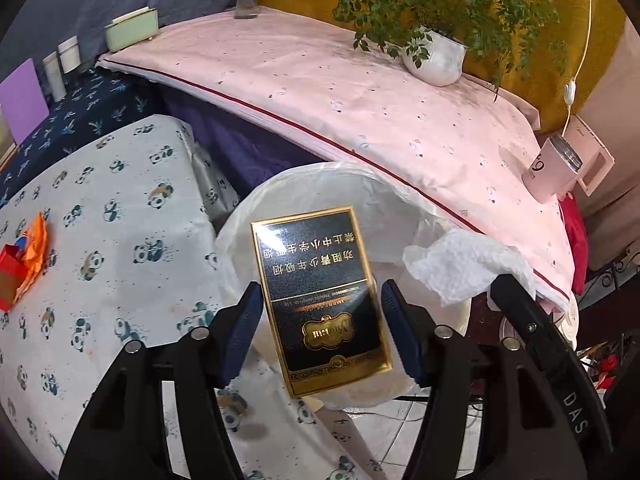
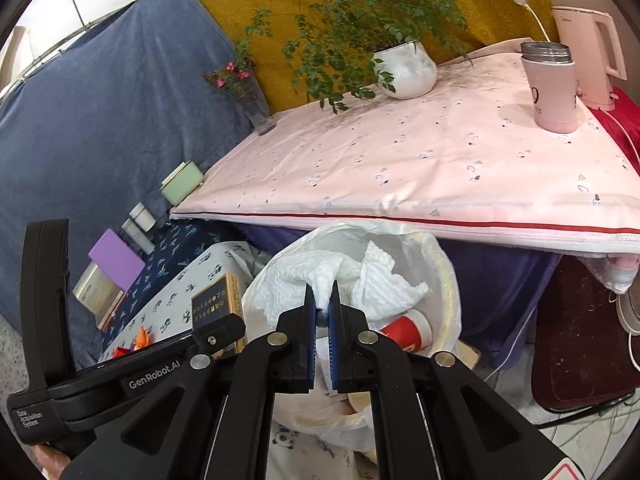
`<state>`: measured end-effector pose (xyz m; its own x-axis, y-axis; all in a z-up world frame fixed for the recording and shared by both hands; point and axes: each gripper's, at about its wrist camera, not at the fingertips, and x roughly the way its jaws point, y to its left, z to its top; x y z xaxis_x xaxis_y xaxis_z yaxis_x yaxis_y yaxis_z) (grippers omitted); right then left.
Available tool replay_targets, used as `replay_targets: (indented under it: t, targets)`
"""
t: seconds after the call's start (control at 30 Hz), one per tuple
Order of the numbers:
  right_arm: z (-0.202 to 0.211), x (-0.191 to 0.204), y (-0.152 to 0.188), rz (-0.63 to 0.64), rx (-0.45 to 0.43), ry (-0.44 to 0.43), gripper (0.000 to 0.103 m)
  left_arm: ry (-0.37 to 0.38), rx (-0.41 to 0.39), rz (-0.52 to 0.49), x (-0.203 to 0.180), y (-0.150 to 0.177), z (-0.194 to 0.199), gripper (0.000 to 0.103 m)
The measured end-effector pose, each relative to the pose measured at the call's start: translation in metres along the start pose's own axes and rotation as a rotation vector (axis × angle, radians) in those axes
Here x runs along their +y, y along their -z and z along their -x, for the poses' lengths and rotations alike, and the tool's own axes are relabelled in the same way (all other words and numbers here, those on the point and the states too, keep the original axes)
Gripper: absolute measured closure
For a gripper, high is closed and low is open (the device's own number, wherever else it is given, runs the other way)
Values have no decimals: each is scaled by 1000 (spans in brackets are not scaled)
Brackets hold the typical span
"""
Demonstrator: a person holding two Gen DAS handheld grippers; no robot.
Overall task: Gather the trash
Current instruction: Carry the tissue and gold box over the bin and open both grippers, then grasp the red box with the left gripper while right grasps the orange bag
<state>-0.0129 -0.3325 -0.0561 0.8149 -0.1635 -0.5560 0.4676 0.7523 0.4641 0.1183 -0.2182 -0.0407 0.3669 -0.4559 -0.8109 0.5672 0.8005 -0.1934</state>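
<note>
The step in hand looked like the drop: both pieces of trash hung over the round bin lined with a thin translucent white plastic bag [image 2: 440,276], which stood on the floor between the pink-clothed table [image 2: 440,152] and the lower surface under a white panda-print cloth [image 1: 120,208].

The left gripper [image 1: 320,320] carried a flat black cigarette box with a gold border and gold lettering [image 1: 320,300]. Its blue-padded fingers [image 1: 240,332] stood fairly wide; the left pad lay against the box's edge, while a gap showed at the right pad, so the hold looked loose and I judge the box was coming free or close to it (whether it was truly clamped I could not tell).

The right gripper [image 2: 322,312] had its fingers nearly together, pinching a crumpled white paper towel [image 2: 360,276] by one twisted corner, the rest of it fanned out above the bin's mouth. A red and white paper cup [image 2: 404,332] already lay inside.

The next move, as I judge it, called for spreading both pairs of fingers while they were over the opening, so that each piece fell inside the liner rather than on its rim. An orange and red wrapper [image 1: 24,264] on the panda cloth remained to be gathered.
</note>
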Motion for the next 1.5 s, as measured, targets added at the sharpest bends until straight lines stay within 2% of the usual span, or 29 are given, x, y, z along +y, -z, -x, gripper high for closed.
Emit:
replay_targets:
  t: [0.13, 0.33, 0.43, 0.53, 0.63, 0.97, 1.13, 1.5]
  targets:
    - [-6, -4, -4, -1, 3, -4, 97, -19, -27, 17, -1, -4, 0, 28]
    - [-17, 5, -2, 15, 21, -21, 97, -47, -49, 58, 16, -9, 3, 27]
    - [-20, 11, -1, 20, 22, -32, 90, -56, -50, 76, 25, -8, 4, 27]
    - [-21, 16, -1, 24, 15, -34, 80, -76, -60, 83, 32, -7, 7, 24]
    - [-20, 21, -1, 33, 16, -31, 78, -83, -71, 94, 38, -6, 11, 21]
    - [-15, 50, 6, 72, 33, -49, 77, -99, -98, 134, 65, 1, 31, 21]
    - [-12, 72, 12, 104, 38, -69, 74, -110, -114, 160, 84, 6, 45, 21]
    - [-12, 126, 24, 178, 58, -113, 69, -181, -173, 191, 137, 20, 80, 21]
